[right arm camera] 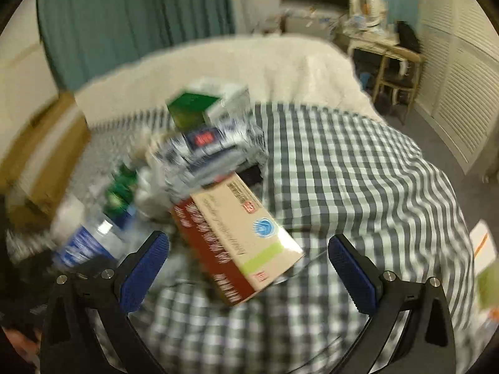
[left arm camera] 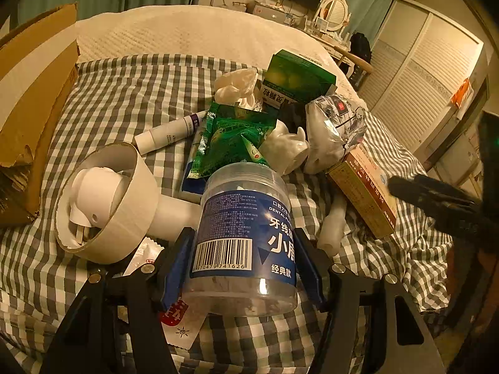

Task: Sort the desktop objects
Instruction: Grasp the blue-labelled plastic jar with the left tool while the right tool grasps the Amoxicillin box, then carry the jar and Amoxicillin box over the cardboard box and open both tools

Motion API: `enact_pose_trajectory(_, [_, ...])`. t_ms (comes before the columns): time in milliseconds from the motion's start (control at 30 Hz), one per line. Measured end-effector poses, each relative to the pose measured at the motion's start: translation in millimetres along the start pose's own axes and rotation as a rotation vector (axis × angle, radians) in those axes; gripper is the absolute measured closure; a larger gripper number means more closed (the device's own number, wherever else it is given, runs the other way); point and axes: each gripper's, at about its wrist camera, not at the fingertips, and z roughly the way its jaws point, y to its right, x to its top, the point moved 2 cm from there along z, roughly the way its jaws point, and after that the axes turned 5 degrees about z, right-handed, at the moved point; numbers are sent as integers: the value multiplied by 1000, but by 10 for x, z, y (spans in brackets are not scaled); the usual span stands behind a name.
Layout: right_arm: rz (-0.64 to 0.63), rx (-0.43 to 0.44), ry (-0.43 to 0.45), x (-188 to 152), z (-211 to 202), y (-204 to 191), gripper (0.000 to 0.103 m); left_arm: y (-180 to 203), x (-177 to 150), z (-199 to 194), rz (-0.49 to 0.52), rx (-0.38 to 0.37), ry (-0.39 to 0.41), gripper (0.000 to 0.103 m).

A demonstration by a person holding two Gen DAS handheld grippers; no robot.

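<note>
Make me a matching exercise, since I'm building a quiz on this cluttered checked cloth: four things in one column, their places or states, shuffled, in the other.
Things:
1. dental floss jar
2. tape roll
3. red and beige box
4. cardboard box

Places or states:
A. at the cloth's far left edge
B. ahead of the open right gripper
C. clamped by the left gripper
D. lying just left of the jar

Pairs: 1-C, 2-D, 3-B, 4-A

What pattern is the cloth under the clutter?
A grey-and-white check, seen best in the right wrist view: the cloth.
</note>
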Motion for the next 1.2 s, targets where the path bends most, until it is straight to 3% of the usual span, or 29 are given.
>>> enact_pose_trajectory(100, [-123,52,-73,14,153,-72,1,3,-1,6,3,2,0,39])
enact_pose_trajectory(200, [-273,49,-155,-16,369,-262,1,9,0,17,8,5,0,39])
enact_pose_trajectory(300, [-335,3,-235,-94,632,-301,1,15,-2,18,10,6,1,39])
enact_pose_trajectory(367, [-313,10,-265,-137,733,-272,2,17,-1,14,10,6,4,40])
enact_pose_trajectory(400, [-283,24,-257,-143,733,-246,5,17,2,14,9,6,5,40])
enact_pose_trajectory(433, [-236,46,-250,-143,706,-209,17,18,3,9,9,6,7,40])
enact_pose_trajectory(467, [-196,52,-238,-136,657,-179,21,19,5,4,9,6,8,40])
enact_pose_trajectory(667, [-38,-10,-149,-175,240,-134,23,7,-12,-91,-10,-9,20,40])
enact_pose_trajectory(933, [71,-46,-125,-422,-542,74,24,43,-43,-467,-14,-43,86,40])
enact_pose_trajectory(1200, [61,-49,-71,-466,-1052,-291,24,37,99,-1000,-7,-47,167,40])
